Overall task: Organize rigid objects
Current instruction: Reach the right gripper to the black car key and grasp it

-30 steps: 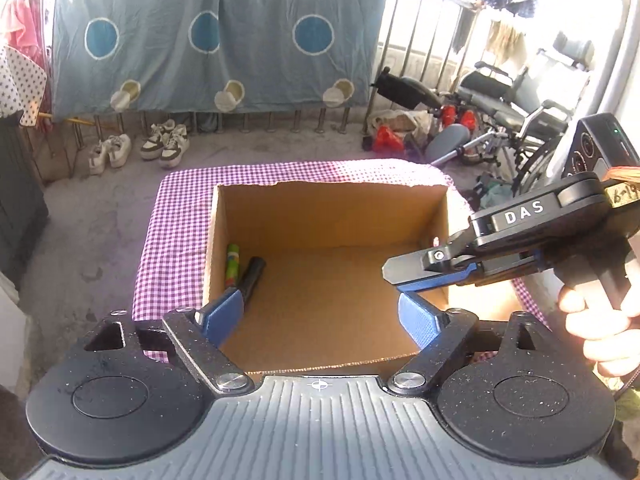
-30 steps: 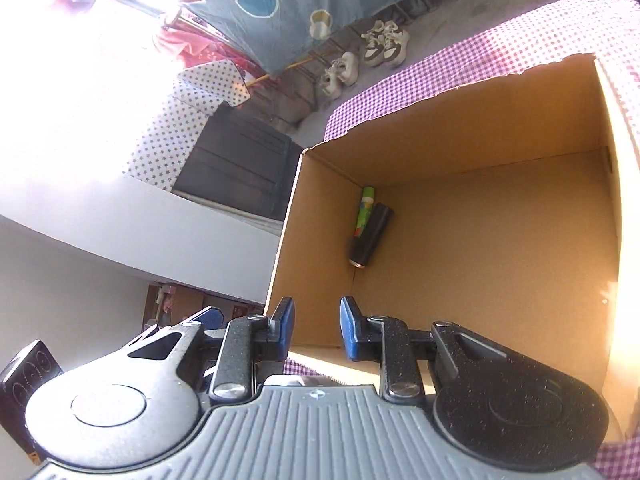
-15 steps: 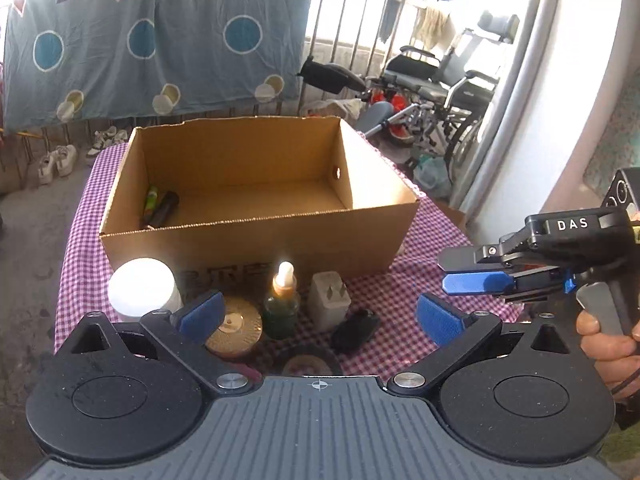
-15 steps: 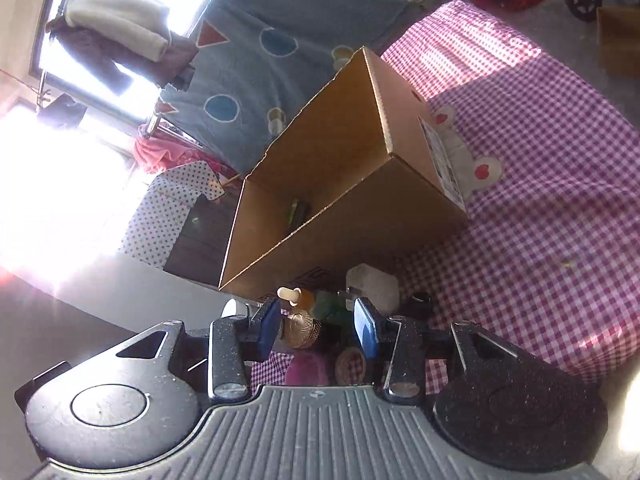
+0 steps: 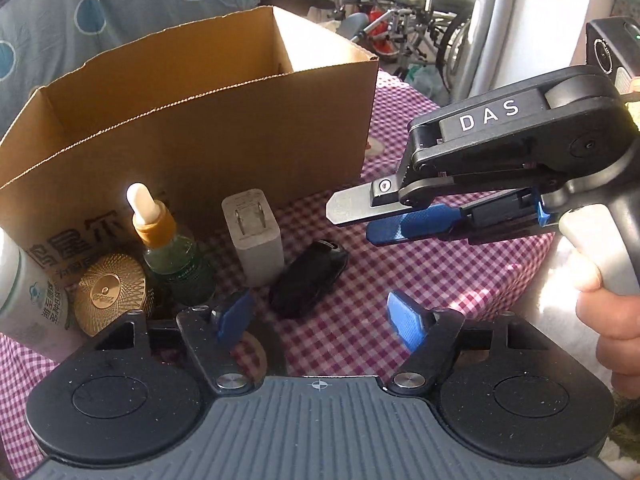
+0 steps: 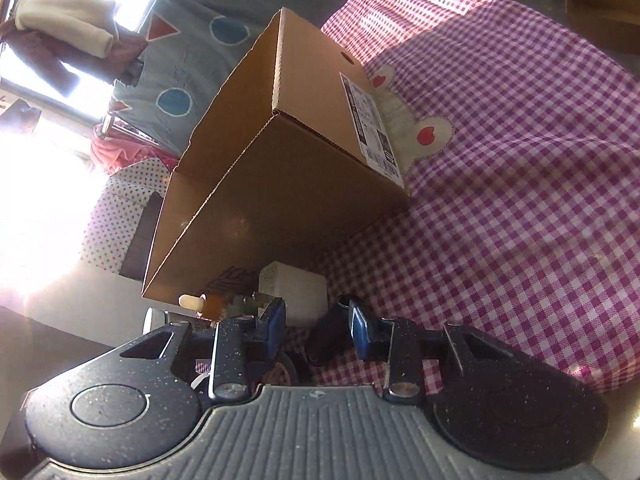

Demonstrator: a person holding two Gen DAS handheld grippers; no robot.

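A purple gingham tablecloth (image 5: 420, 272) covers the table, sunlit on a balcony with a hanging blue sheet (image 5: 132, 4) and a wheelchair (image 5: 420, 12) behind. An open cardboard box (image 5: 224, 120) stands on the cloth; just before it stand a white bottle (image 5: 16, 292), gold round tin (image 5: 110, 292), green dropper bottle (image 5: 172, 252), white plug adapter (image 5: 256, 236) and black key fob (image 5: 308, 276). Left gripper (image 5: 320, 320): jaws apart, just closing, empty. Right gripper (image 6: 316, 322): jaws narrowly parted, just closing, gripping nothing.
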